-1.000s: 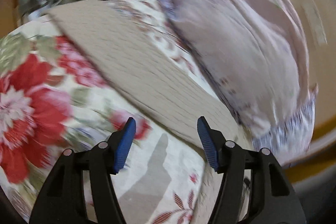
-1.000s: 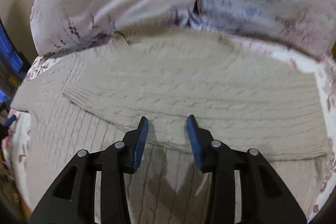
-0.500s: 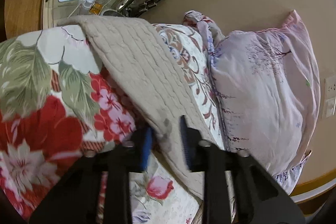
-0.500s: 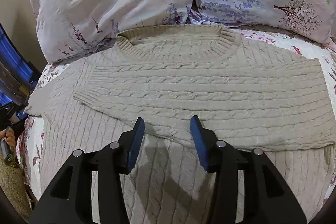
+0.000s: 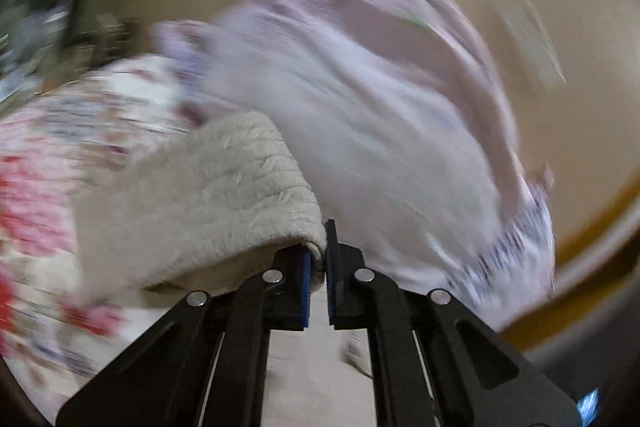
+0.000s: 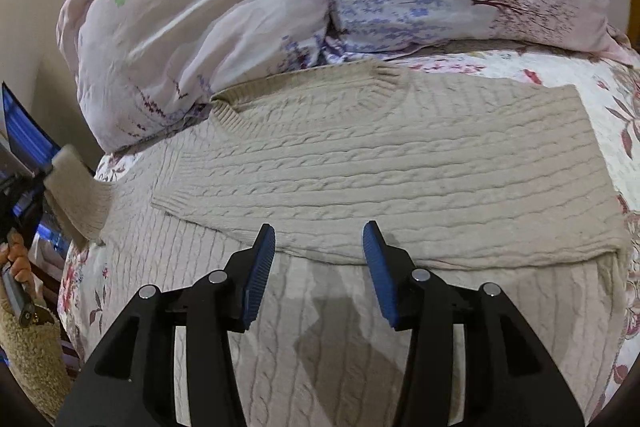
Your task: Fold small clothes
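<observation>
Left wrist: left tongs (image 5: 318,267) clamped on sweater sleeve (image 5: 224,195), lifted | right tongs (image 6: 319,255) apart above sweater (image 6: 400,163)

Beige sweater (image 6: 400,167): chunky cable-knit wool, matt and rough. Pillows (image 6: 240,7) in the upper frame: smooth printed cotton. Tongs (image 6: 318,267): matt black plastic, ribbed blue pads.

Pillow (image 5: 380,131) and floral bedspread (image 5: 52,163): motion-blurred in left wrist view. Sweater (image 6: 380,163): lower body cut off by frame edge.
</observation>
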### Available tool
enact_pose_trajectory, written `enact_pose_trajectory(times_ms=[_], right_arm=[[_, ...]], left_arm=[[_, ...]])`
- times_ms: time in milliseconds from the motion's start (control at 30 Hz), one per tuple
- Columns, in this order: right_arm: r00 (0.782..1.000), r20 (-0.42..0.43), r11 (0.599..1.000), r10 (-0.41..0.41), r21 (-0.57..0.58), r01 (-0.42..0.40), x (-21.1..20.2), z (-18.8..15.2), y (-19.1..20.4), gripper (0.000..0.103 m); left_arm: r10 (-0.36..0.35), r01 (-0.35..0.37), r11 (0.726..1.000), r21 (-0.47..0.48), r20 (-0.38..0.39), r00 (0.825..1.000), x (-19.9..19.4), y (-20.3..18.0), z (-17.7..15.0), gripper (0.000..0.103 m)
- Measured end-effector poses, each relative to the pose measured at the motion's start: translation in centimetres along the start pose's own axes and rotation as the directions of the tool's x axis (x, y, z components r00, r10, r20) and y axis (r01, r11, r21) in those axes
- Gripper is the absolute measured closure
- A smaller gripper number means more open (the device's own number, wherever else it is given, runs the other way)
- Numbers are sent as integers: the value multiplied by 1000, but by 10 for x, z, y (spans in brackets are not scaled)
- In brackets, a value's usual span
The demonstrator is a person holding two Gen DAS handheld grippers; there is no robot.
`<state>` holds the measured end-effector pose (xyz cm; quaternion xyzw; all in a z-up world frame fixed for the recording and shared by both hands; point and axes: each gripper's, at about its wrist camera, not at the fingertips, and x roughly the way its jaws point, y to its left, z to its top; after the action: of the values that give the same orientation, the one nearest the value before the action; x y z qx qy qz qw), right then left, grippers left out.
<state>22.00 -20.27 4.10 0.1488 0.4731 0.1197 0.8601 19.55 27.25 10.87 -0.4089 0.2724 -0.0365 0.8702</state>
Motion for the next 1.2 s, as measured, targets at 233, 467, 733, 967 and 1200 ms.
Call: enact_pose_trajectory(times_ms=[233, 467, 733, 967, 1200], right_arm=[[1000, 22, 999, -11, 40, 10, -13, -3, -19, 55], [997, 44, 994, -60, 95, 55, -24, -3, -46, 55], [996, 87, 993, 21, -118, -10, -34, 12, 1, 55], [984, 0, 809, 178, -570, -146, 7, 0, 135, 56], [1000, -15, 676, 19, -737, -24, 72, -15, 182, 57]], left_arm=[[-118, 161, 967, 197, -212, 970, 82, -103, -81, 98], [-64, 234, 921, 312, -472, 879, 145, -133, -183, 81], [-144, 243, 947, 211, -396, 907, 78, -73, -140, 45], [-6, 51, 991, 121, -340, 940, 70, -6, -114, 51], [4, 22, 997, 69, -354, 935, 83, 15, -113, 63]])
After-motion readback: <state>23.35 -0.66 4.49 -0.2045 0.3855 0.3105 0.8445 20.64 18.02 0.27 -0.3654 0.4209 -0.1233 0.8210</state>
